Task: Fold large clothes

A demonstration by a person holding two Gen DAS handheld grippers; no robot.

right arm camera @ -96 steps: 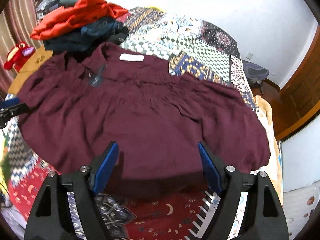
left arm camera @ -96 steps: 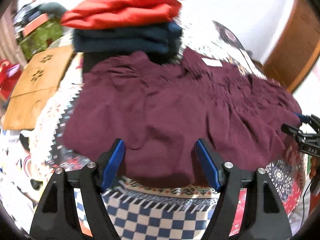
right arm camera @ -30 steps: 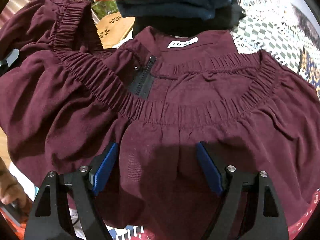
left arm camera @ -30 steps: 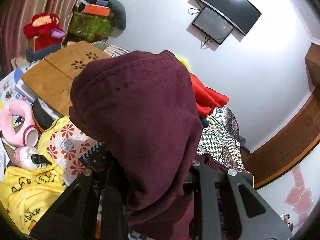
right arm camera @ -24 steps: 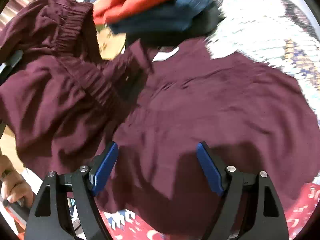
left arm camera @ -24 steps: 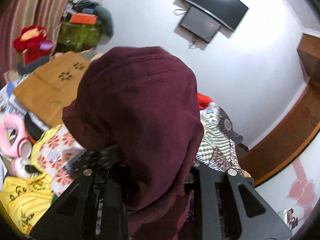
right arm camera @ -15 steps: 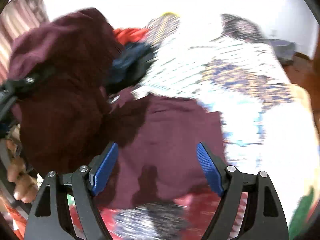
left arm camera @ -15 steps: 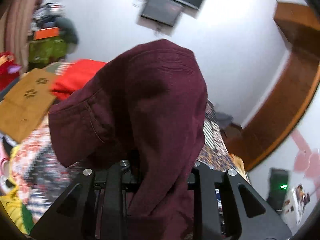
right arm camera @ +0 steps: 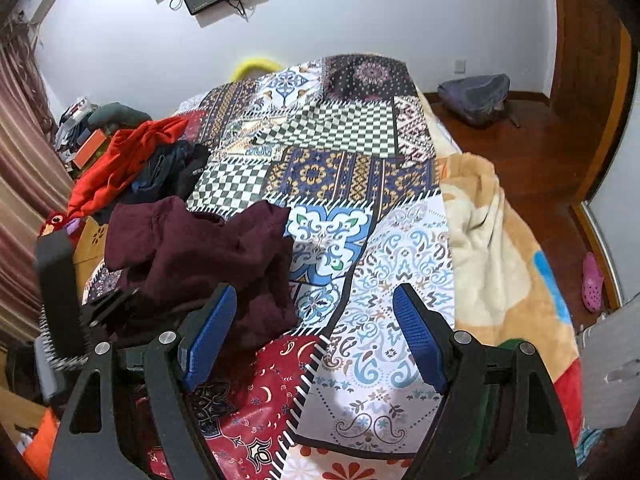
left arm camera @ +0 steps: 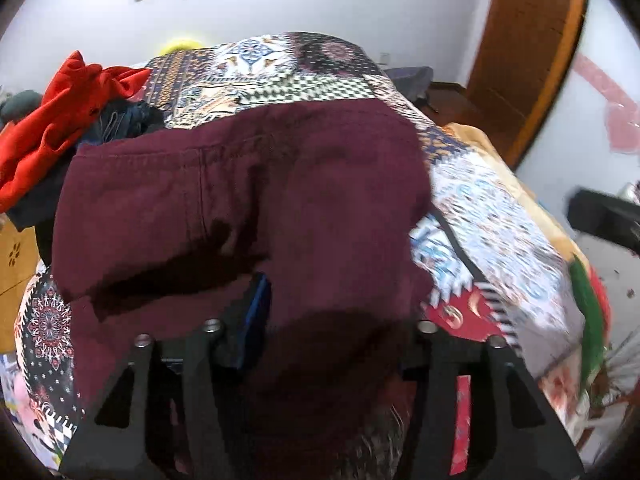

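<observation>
The maroon garment (left arm camera: 248, 200) lies bunched on the patchwork bedspread (left arm camera: 480, 216) and drapes over my left gripper (left arm camera: 338, 292). The jaws are opening, with cloth still lying between and over them. Only the left blue pad (left arm camera: 258, 308) shows; the right finger is hidden under the cloth. In the right wrist view the garment (right arm camera: 200, 248) is a crumpled heap to the left. My right gripper (right arm camera: 314, 296) stands open just right of that heap, above the bedspread (right arm camera: 380, 280), with nothing between its fingers.
A pile of red and dark blue clothes (right arm camera: 132, 160) sits behind the garment at the bed's left side. A beige blanket (right arm camera: 488, 240) covers the right edge. A wooden board (left arm camera: 12, 256) lies to the left, and a wooden door (left arm camera: 524, 40) stands at the back right.
My left gripper swung right and down with the lifted maroon cloth, laid it over the rest, and its jaws widened. My right gripper drew back off the garment and rose.
</observation>
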